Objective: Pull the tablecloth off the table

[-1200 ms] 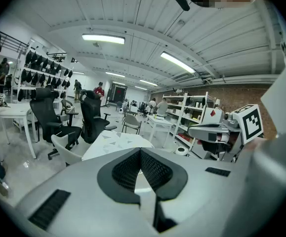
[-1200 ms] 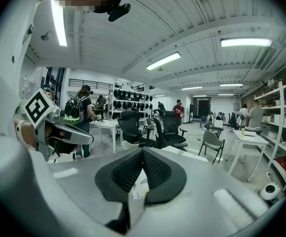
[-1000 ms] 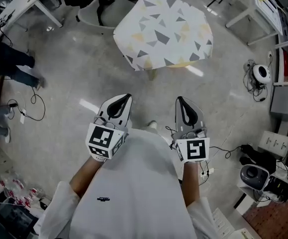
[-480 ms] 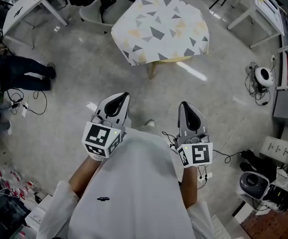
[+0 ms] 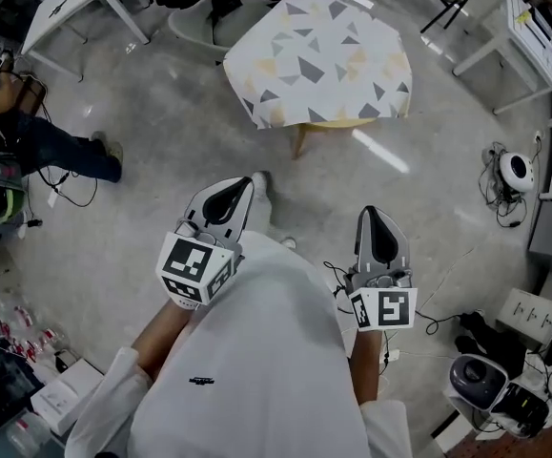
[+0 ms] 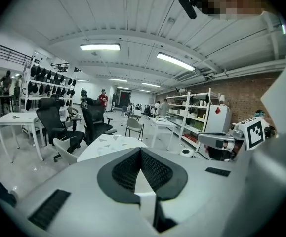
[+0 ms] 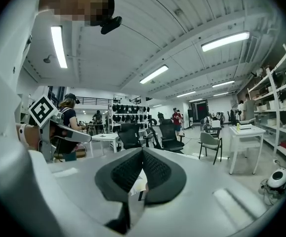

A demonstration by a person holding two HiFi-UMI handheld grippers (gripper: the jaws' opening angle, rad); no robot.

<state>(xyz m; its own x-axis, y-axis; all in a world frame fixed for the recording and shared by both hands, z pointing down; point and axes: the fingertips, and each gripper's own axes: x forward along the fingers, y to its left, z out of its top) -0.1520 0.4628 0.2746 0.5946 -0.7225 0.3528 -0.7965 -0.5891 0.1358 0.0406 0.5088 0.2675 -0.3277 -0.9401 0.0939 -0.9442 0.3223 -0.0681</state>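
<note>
Standing on the concrete floor [image 5: 142,151], a person holds the left gripper [image 5: 238,188] and the right gripper [image 5: 372,215] out in front, the jaws of both pressed together on nothing. The triangle-patterned tablecloth [image 5: 318,55] lies spread over the small desk [image 5: 299,142] ahead, well apart from both grippers.

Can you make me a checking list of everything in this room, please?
Surface: grey floor; small table stands ahead.
Job's things: tablecloth with triangles covers the table, untouched.
Clutter: round white device and a box on the floor at right.
Grippers: left gripper and right gripper shut, empty, short of the table.
Cables: loose cables by the device; more at left.
Surroundings: office chairs, shelves, people.
</note>
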